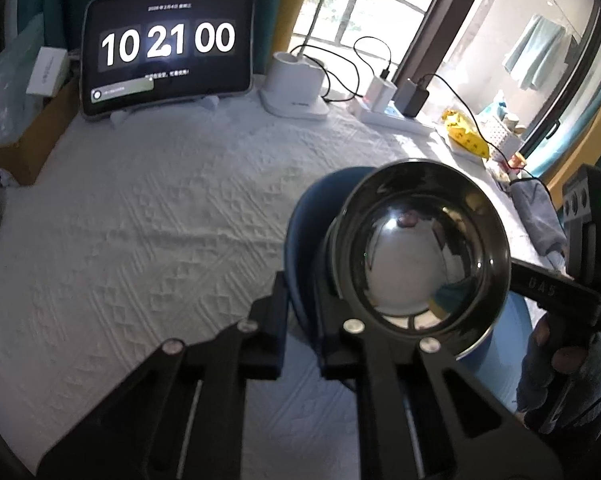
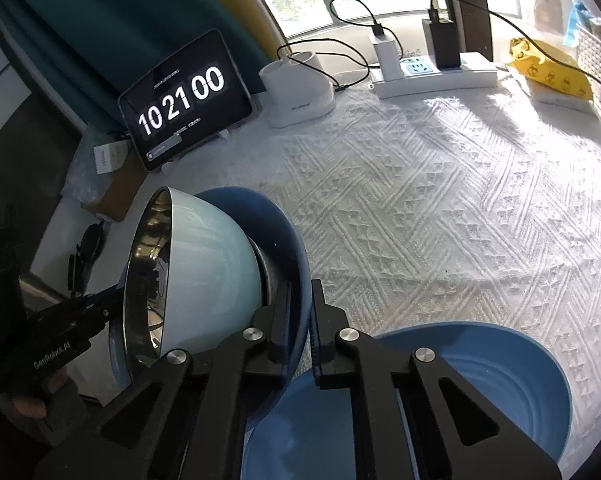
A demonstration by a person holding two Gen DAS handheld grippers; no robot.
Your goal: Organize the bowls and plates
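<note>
White-clothed table [image 2: 440, 200] is lying open ahead of both claws, a tablet clock [image 2: 184, 100] standing at its far edge. The left claw [image 1: 300, 320] is gripping the dark blue plate [image 1: 300, 232]; the right claw [image 2: 300, 320] is pinching that plate's rim. A steel-lined bowl [image 2: 204, 276] is sitting tilted against the plate, its contact hidden. Another blue plate [image 2: 480, 384] is lying partly cut off below the right claw.

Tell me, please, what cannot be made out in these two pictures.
1. Left wrist view: the tips of the right claw, hidden behind the steel bowl.
2. Both views: where the bowl meets the dark blue plate; the bowl's own body covers it.
3. Right wrist view: the lighter blue dish, cut off by the bottom edge and by the claw's arms.
4. Tablet: the text under the clock, too small.
</note>
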